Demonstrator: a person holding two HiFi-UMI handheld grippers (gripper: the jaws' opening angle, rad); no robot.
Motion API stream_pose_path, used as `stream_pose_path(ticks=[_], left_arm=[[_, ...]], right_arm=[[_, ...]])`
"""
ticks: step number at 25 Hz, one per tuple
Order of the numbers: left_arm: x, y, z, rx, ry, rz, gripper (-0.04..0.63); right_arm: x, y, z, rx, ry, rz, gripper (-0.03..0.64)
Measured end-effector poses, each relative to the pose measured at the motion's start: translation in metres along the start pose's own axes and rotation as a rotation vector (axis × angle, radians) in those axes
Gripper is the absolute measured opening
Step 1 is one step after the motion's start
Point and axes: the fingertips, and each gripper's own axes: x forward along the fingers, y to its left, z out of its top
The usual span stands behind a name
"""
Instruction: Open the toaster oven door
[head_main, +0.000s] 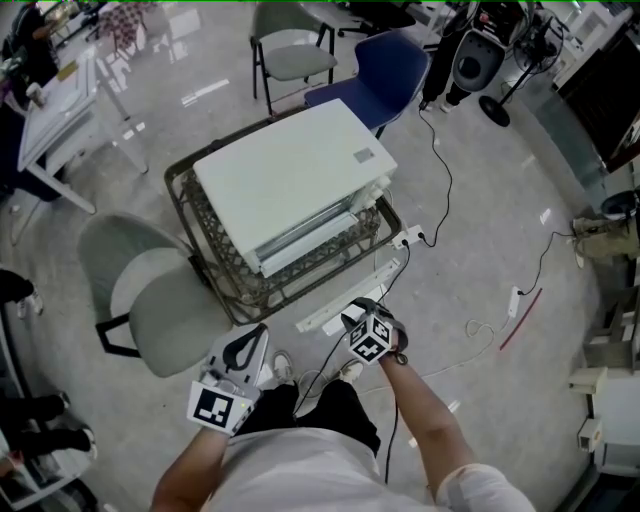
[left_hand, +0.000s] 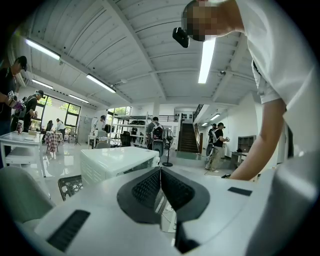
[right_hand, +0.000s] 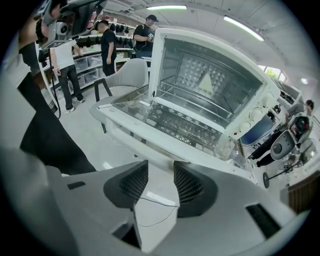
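- The oven (right_hand: 210, 75) is a white box, straight ahead of the right tool (right_hand: 161, 165) and ahead and to the right of the left tool (left_hand: 160, 170).
- It stands on a dark wire-mesh table (head_main: 200, 250).
- Its door (right_hand: 145, 107) is already open. It lies flat toward the right tool and has a glass pane in a white frame.
- Inside, a wire rack (right_hand: 200, 102) and shiny metal walls are visible. Round knobs (right_hand: 250, 122) sit on the panel at the right of the opening.
- The white near edge of the door is just beyond the tips of the right tool. I cannot tell whether they touch it.
- To the right of the right tool the floor (head_main: 480, 260) is bare, and only a thin cable (head_main: 440, 180) and a power strip (head_main: 410, 238) lie on it.
- A grey chair (head_main: 150, 300) stands just beside the table, ahead of the left tool and to its left.
- A blue chair (head_main: 385, 75) is behind the oven, far from both tools.
- The right tool points steeply down. Its jaws are wide apart, and between them only floor is visible, so it holds nothing.
- The left tool is held almost level, beside the person's legs. Its jaws are closed together, tip on tip, with nothing between them.
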Motion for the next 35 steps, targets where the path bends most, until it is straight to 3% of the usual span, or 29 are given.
stream_pose_path(ticks=[35], left_arm=[[-0.007, 0.003, -0.018, -0.013, 0.042, 0.028, 0.021]], right_arm=[[0.032, 0.012, -0.028, -0.004, 0.074, 0.057, 0.176]])
